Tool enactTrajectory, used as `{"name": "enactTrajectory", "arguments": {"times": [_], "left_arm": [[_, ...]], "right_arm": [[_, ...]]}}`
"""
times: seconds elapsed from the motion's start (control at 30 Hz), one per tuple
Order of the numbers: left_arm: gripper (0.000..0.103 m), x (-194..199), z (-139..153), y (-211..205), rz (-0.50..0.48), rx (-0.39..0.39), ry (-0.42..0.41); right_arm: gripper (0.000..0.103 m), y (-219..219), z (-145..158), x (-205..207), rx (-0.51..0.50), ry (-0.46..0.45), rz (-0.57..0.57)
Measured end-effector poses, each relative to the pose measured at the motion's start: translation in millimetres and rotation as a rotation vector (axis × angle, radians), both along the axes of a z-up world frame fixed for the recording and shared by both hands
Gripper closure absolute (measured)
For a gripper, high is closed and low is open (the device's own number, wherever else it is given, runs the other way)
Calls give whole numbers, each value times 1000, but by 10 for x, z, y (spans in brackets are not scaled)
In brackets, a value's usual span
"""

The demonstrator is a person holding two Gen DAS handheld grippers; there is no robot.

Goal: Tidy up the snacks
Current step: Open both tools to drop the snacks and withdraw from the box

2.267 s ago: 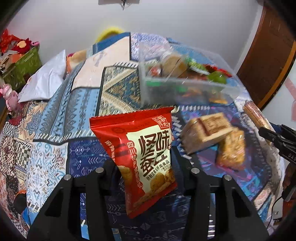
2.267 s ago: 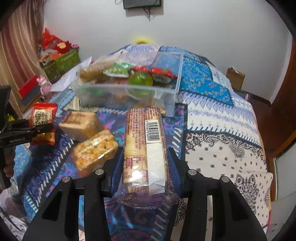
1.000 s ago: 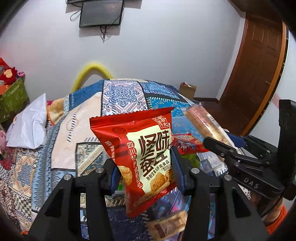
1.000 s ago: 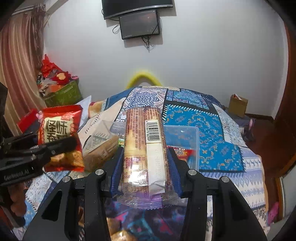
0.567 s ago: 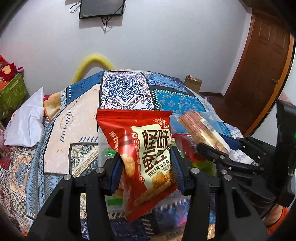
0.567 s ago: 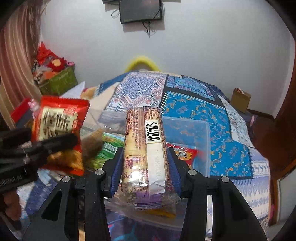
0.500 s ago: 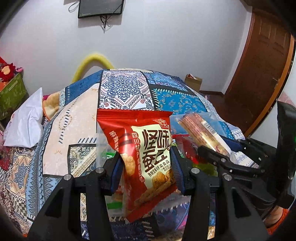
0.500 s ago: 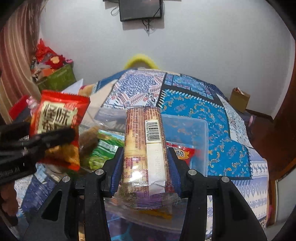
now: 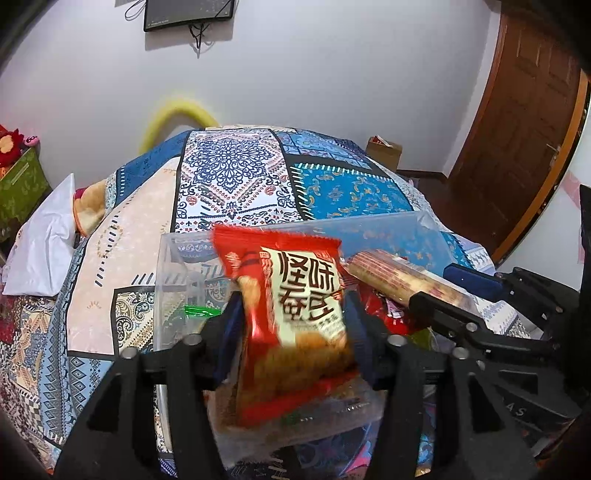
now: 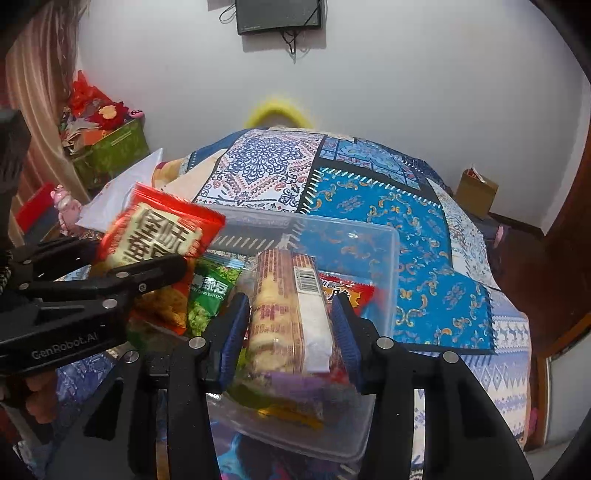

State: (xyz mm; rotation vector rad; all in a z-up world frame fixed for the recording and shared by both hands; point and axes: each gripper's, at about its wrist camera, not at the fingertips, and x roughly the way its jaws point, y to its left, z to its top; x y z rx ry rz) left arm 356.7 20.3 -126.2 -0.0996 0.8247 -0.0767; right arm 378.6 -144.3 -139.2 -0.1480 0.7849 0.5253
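Red packet (image 9: 295,314): blurred, loose between left gripper (image 9: 291,325) jaws, which have just been widening, over clear box (image 9: 173,266).
Biscuit roll (image 10: 291,317): clamped by right gripper (image 10: 291,325).

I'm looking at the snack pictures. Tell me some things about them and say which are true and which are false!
1. The red snack bag is between the left tool's fingers. True.
2. The clear plastic box is empty. False: it already holds a green pea packet and other snacks.
3. The right tool grips a long biscuit pack. True.
4. The box sits on a bare wooden floor. False: it sits on a patterned quilt.
5. A screen hangs on the wall. True.
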Motion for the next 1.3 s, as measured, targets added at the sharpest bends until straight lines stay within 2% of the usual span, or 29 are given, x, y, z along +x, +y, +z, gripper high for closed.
{"name": "enactTrajectory", "arguments": {"times": [0.03,0.13,0.3,0.53,0.77,0.87,1.03,1.3], "left_arm": [[34,-17,28,1,-1,2,-5],[34,-113,131,-10,-12,11,-34],[31,-285,258,-4,-11,41,-47],[31,-683,388,63,-17,44,-49],[31,-1204,403,190,-12,64,-40],[31,-1397,378,264,-5,65,-27],[31,-1696,281,425,18,58,0],[31,-2013,98,569,38,24,40]], "right_arm": [[58,-12,9,-4,8,2,-1],[51,-46,44,-37,33,7,-3],[50,-89,118,-134,51,1,-3],[49,-147,241,-401,43,-21,0],[41,-218,314,-754,57,-26,-1],[32,-218,302,-905,57,-25,-7],[31,-152,179,-1103,40,7,3],[31,46,-371,-1264,-32,136,7]]}}
